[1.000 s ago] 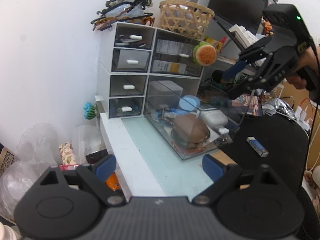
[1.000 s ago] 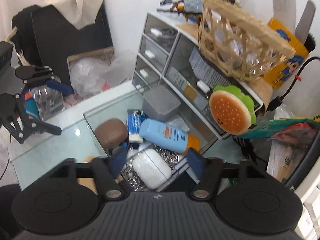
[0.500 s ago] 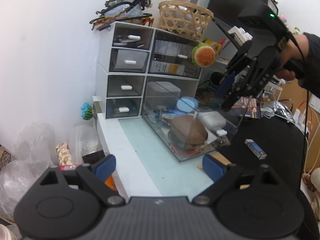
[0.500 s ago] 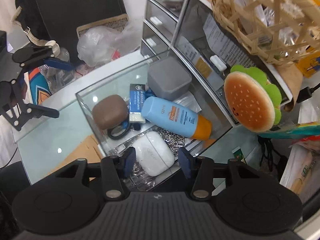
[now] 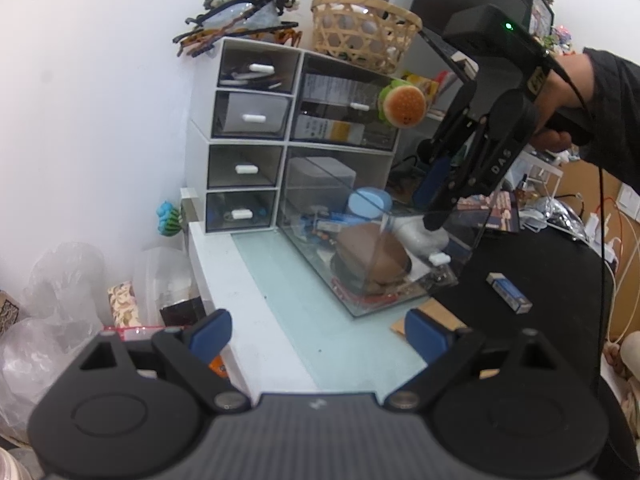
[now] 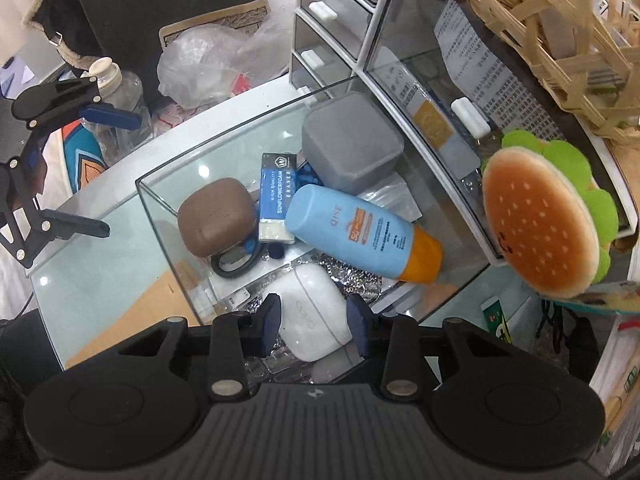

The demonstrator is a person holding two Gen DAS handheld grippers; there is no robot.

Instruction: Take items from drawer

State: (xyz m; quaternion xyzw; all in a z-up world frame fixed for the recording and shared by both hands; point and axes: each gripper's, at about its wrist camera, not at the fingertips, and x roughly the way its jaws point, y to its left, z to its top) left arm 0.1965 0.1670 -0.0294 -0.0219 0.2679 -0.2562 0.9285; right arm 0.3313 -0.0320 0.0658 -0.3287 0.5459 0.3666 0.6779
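Landmark: clear drawer (image 6: 160,200), pulled out of the white organiser (image 5: 200,120) onto the glass-topped surface (image 5: 288,304).

Contents, placed relative to the drawer:
- White earbud case (image 6: 310,316): front corner, on crinkled foil. First item I take, in my judgement, because it lies uppermost and unobstructed.
- Blue sunscreen bottle (image 6: 352,232): middle, on its side, orange cap toward the organiser side.
- Brown pouch (image 6: 216,222): against the outer wall, resting on a dark ring.
- Eraser box (image 6: 276,204): between pouch and bottle.
- Grey box (image 6: 352,144): back of the drawer, nearest the organiser.

Outside the drawer: burger plush (image 6: 540,224) hanging off the organiser front; wicker basket (image 5: 364,32) on top.

My right claw (image 6: 314,320): pointing steeply down into the front corner, jaws straddling the earbud case and just now closing in. Pads look close to its sides; I cannot tell whether they press yet, so I count it not gripped.

My left claw (image 5: 316,336): wide open, empty, low over the surface in front of the drawer, kept clear so the right has room.
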